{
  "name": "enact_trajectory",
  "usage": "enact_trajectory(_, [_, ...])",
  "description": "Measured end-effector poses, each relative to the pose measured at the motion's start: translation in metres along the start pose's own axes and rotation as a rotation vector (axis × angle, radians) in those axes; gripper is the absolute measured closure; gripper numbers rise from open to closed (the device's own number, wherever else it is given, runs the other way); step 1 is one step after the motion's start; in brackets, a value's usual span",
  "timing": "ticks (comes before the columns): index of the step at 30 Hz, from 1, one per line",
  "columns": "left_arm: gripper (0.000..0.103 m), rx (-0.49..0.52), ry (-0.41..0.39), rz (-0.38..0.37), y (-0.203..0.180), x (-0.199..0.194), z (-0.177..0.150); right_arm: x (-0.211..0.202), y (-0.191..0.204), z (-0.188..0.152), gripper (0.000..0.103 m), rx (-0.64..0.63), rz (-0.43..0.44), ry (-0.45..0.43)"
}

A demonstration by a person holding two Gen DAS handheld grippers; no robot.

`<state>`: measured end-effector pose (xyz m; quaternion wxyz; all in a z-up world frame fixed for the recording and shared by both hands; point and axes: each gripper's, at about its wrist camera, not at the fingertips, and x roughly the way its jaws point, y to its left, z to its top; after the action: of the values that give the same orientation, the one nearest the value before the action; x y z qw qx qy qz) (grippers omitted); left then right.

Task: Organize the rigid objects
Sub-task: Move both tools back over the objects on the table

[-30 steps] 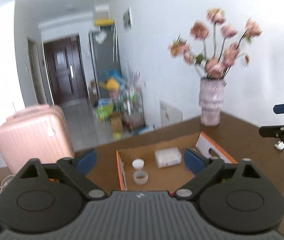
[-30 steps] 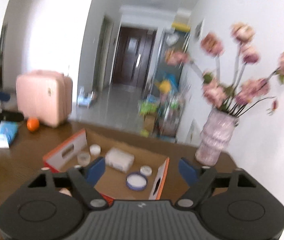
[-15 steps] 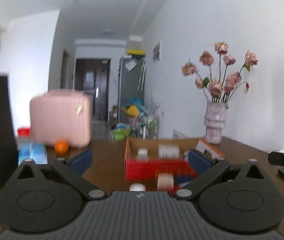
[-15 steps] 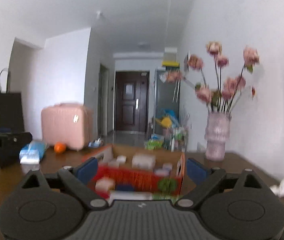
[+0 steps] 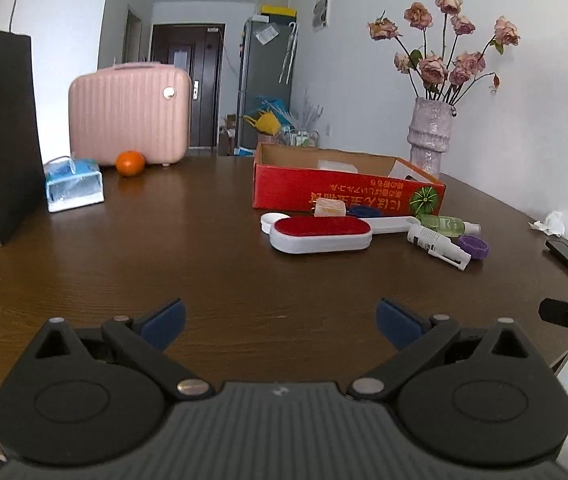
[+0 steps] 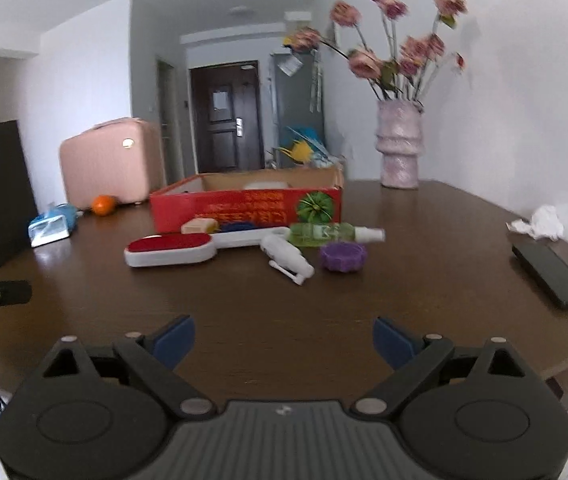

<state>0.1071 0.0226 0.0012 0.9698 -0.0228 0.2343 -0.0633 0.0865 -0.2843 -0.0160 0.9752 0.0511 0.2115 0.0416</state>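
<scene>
Nearest the viewer, the left gripper (image 5: 279,322) and right gripper (image 6: 284,338) hover over the brown table (image 5: 203,280), each with jaws spread wide and nothing between them. Taking the red box (image 5: 348,192) as landmark: just in front of it lie a red-padded lint brush (image 5: 320,234), a white spray bottle (image 5: 438,246), a green spray bottle (image 5: 446,223) and a purple lid (image 5: 472,246). Beyond its right corner stands a flower vase (image 5: 430,140); far to its left, an orange (image 5: 129,163) beside a pink suitcase (image 5: 127,114)
</scene>
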Motion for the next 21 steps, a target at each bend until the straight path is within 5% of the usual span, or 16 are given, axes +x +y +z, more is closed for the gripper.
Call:
enact_trajectory(5, [0.000,0.024,0.052,0.001,-0.003,0.020,0.001,0.013,-0.010,0.001,0.010,0.026,-0.010,0.024])
enact_trajectory(9, [0.001,0.019,0.099,-0.008,-0.001,0.043,0.011,0.034,-0.014,0.009,0.028,0.016,0.004,0.066])
enact_trajectory(14, [0.025,0.013,0.126,0.003,0.007,0.082,0.038,0.068,-0.014,0.029,0.047,-0.020,0.027,0.094])
enact_trajectory(21, [0.031,0.058,0.099,0.006,0.008,0.158,0.085,0.132,-0.007,0.066,0.051,-0.099,0.057,0.114])
